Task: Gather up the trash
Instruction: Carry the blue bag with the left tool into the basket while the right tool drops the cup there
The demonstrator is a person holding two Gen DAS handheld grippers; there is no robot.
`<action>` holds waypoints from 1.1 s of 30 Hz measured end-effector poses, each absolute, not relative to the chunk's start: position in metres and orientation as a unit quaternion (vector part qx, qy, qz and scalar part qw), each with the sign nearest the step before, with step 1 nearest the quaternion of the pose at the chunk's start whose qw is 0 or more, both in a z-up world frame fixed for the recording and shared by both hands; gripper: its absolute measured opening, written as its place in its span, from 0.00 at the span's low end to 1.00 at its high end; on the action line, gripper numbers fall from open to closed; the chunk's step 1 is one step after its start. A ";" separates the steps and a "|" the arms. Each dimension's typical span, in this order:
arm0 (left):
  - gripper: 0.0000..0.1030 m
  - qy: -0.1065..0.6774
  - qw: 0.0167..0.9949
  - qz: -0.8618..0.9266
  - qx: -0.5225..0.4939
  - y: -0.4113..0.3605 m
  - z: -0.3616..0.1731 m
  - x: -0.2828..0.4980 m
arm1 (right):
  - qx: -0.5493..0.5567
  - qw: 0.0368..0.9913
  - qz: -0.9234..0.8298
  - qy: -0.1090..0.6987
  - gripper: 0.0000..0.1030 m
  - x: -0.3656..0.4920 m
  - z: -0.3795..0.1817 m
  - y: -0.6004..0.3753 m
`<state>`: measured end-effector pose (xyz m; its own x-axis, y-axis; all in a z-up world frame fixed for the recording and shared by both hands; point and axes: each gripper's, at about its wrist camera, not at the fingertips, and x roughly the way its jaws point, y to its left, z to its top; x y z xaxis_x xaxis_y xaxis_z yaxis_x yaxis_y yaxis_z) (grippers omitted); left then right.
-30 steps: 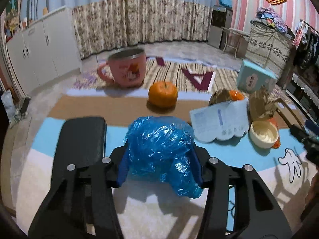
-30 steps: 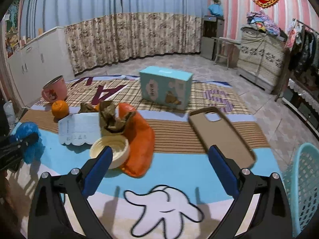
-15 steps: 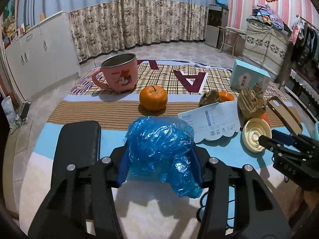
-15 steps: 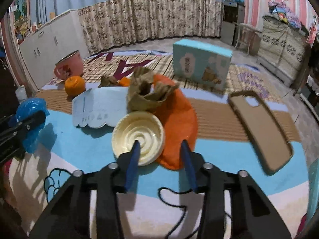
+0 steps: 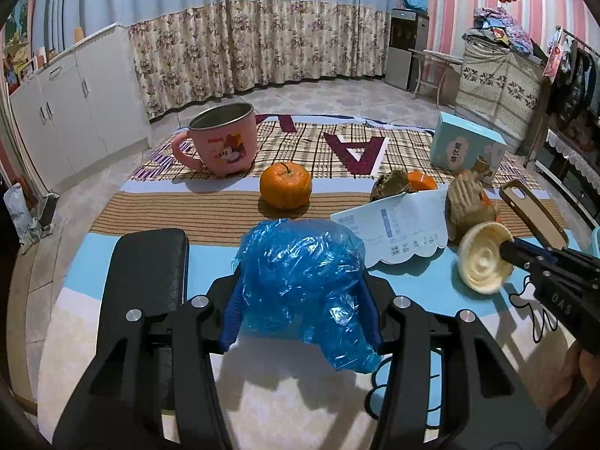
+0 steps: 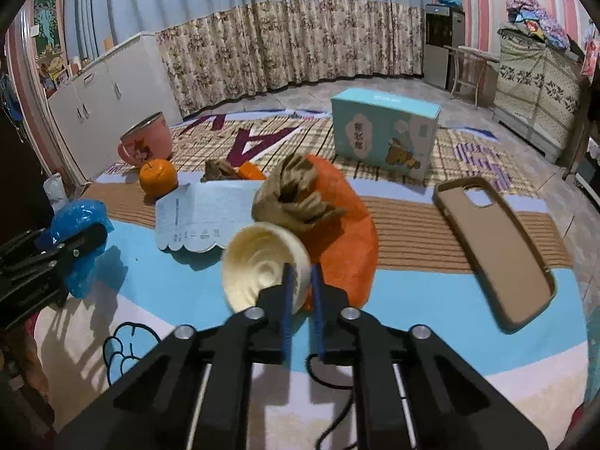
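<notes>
Left wrist: right gripper point(image 5: 504, 243) reads, seemingly, "DAS".

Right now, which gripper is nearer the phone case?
Right. The right gripper holds the cream lid beside the phone case; the left gripper is across the mat.

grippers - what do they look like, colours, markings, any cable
Both are black angular linkage frames with silver round bolts and blue finger pads. The right gripper has a thin black cable beneath it and white "DAS" lettering on its side. The left gripper shows no visible markings.
</notes>
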<state>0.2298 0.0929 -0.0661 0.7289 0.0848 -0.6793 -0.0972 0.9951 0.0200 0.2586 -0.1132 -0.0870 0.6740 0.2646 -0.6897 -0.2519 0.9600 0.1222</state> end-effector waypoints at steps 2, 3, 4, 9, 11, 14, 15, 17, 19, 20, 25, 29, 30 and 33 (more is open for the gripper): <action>0.48 0.364 0.930 0.049 -0.009 0.093 -0.066 0.229 | 0.012 0.915 0.139 0.378 0.08 0.258 -0.085 -0.118; 0.48 0.363 0.930 0.049 -0.009 0.094 -0.066 0.229 | 0.017 0.915 0.139 0.378 0.08 0.257 -0.084 -0.121; 0.48 0.363 0.930 0.050 -0.008 0.094 -0.066 0.229 | 0.020 0.916 0.138 0.377 0.08 0.256 -0.083 -0.123; 0.48 0.357 0.933 0.050 -0.007 0.093 -0.062 0.227 | 0.042 0.921 0.126 0.367 0.08 0.250 -0.072 -0.143; 0.48 0.351 0.935 0.047 -0.010 0.093 -0.058 0.225 | 0.053 0.922 0.120 0.364 0.08 0.249 -0.069 -0.153; 0.48 0.345 0.938 0.042 -0.017 0.092 -0.056 0.223 | 0.070 0.922 0.109 0.365 0.08 0.243 -0.067 -0.169; 0.48 0.344 0.938 0.040 -0.016 0.090 -0.055 0.223 | 0.073 0.922 0.103 0.366 0.08 0.240 -0.066 -0.175; 0.48 0.341 0.939 0.040 -0.011 0.087 -0.054 0.223 | 0.076 0.923 0.096 0.364 0.08 0.236 -0.064 -0.185; 0.48 0.339 0.940 0.037 -0.009 0.082 -0.053 0.222 | 0.082 0.925 0.087 0.360 0.08 0.232 -0.059 -0.197; 0.48 0.337 0.941 0.035 -0.007 0.078 -0.052 0.221 | 0.086 0.926 0.082 0.357 0.08 0.230 -0.057 -0.203; 0.48 0.309 0.951 0.017 0.002 0.054 -0.039 0.210 | 0.098 0.934 0.056 0.339 0.08 0.213 -0.045 -0.241; 0.48 0.302 0.953 -0.002 -0.013 0.033 -0.030 0.205 | 0.096 0.943 0.030 0.318 0.08 0.195 -0.034 -0.267; 0.48 0.300 0.954 -0.006 -0.010 0.025 -0.028 0.204 | 0.094 0.945 0.024 0.313 0.08 0.191 -0.032 -0.272; 0.48 0.291 0.957 -0.023 0.002 0.000 -0.020 0.198 | 0.087 0.950 0.005 0.299 0.08 0.175 -0.026 -0.292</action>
<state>0.1976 0.0002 -0.0196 0.8298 -0.0438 -0.5563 0.0456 0.9989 -0.0106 0.1752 -0.2918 -0.0258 0.8216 0.0609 -0.5668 0.0428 0.9849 0.1678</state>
